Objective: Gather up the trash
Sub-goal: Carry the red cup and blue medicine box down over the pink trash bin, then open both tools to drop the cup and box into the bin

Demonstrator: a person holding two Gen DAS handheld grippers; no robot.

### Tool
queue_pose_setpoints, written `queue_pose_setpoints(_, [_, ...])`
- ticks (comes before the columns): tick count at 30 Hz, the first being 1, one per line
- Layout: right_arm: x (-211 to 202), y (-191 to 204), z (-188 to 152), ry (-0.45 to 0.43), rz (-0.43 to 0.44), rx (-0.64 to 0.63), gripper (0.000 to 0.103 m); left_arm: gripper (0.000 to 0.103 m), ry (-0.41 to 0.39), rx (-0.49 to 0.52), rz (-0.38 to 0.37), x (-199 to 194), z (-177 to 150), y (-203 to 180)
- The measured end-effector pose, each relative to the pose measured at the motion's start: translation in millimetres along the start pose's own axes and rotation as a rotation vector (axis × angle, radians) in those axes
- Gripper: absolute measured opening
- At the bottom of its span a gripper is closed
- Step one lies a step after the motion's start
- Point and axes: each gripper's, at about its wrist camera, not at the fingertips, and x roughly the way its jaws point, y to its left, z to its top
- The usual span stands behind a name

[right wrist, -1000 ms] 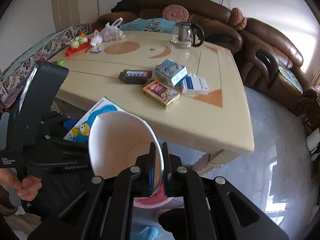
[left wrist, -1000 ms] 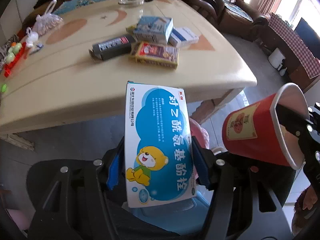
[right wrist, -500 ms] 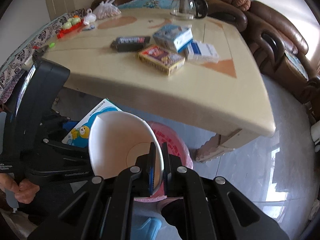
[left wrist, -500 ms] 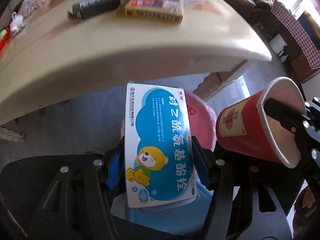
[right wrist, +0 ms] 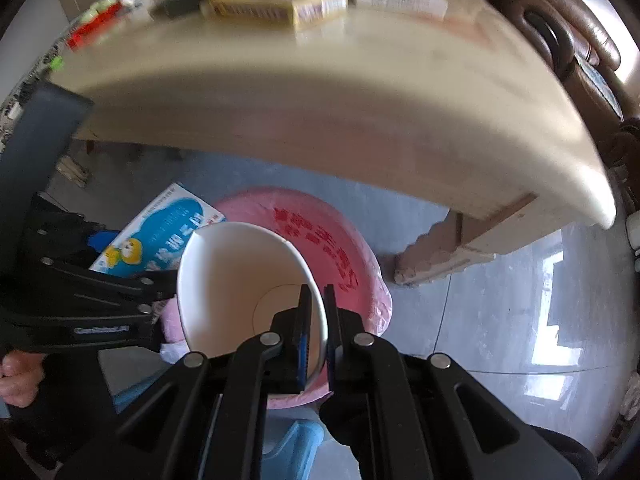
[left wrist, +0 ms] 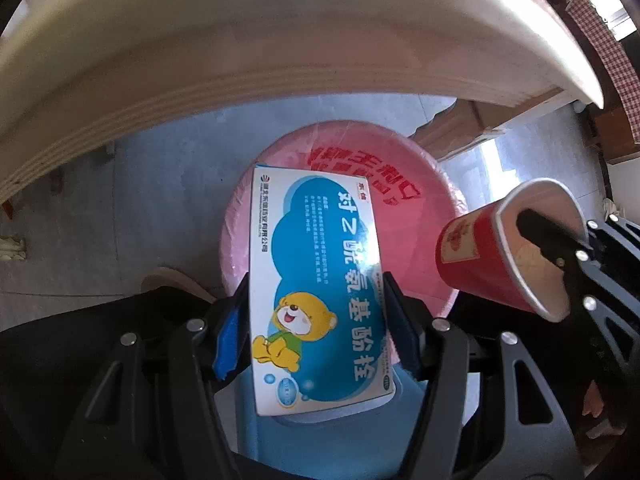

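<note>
1. The medicine box [left wrist: 316,292], blue and white with a cartoon bear, is clamped by its long edges in the left tongs [left wrist: 316,312]. In the left wrist view it hangs over the pink-lined trash bin [left wrist: 420,216], covering the bin's mouth from the centre toward 7 o'clock.
2. The red paper cup [left wrist: 480,256] sits at 3 o'clock from the box in that view. The right tongs [right wrist: 318,320] are clenched on its wall, one finger inside and one outside; its white inside [right wrist: 240,288] looks empty.
3. In the right wrist view the cup's mouth overlaps the bin's 7 o'clock rim [right wrist: 360,248], and the box is at 9 o'clock from the cup.
4. The step in hand appears to be the drop: both pieces of trash are carried to the bin, and neither is let go yet.
5. The next move calls for both tongs to release over the bin's opening. The cup seems to need a nudge toward the centre, since part of it hangs at the rim.
6. Farther out, the cream counter [right wrist: 360,80] arches across 12 o'clock, with more boxes [right wrist: 280,8] on it that are probably due next.
</note>
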Motion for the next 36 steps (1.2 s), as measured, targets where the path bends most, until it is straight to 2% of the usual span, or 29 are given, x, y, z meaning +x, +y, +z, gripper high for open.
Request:
queue_pose_setpoints(11, [66.0,-6.9,-7.3,0.141,0.019,-0.004,0.007,0.061,0.111,-0.005,0.006,47.2,12.7,1.3])
queue_pose_setpoints(18, [90.5,-8.9,-6.6,0.183,0.047,-0.004,0.007,0.061,0.173,0.004,0.006,73.7,18.0,-1.1])
queue_pose_setpoints(23, [94.1,-9.5,-4.9,0.191,0.058,-0.009,0.007,0.061,0.189,0.018,0.040,79.7,18.6,-2.6])
queue_pose_setpoints(24, [94.2,-9.4,-4.6,0.188,0.058,-0.013,0.009,0.061,0.197,0.024,0.048,79.4,18.7,-2.3])
queue_pose_setpoints(25, [94.8,-9.8,-4.3,0.188,0.055,-0.015,0.015,0.062,0.205,0.029,0.054,80.1,18.7,-2.9])
queue_pose_setpoints(26, [95.3,-10.0,-4.1,0.193,0.052,-0.014,0.030,0.067,0.213,0.034,0.059,80.5,18.2,-3.5])
queue_pose_setpoints(27, [94.6,-10.4,-4.1,0.190,0.054,-0.012,0.040,0.071,0.218,0.041,0.066,80.4,18.1,-4.5])
queue_pose_setpoints(28, [93.6,-10.8,-3.9,0.183,0.054,-0.011,0.056,0.073,0.215,0.048,0.072,79.3,18.1,-5.6])
queue_pose_setpoints(29, [90.9,-11.2,-3.8,0.169,0.043,-0.010,0.059,0.075,0.212,0.052,0.086,78.0,18.1,-6.1])
queue_pose_setpoints(36, [87.8,-12.1,-2.7,0.156,0.045,-0.002,0.059,0.078,0.185,0.074,0.109,71.9,14.2,-8.1])
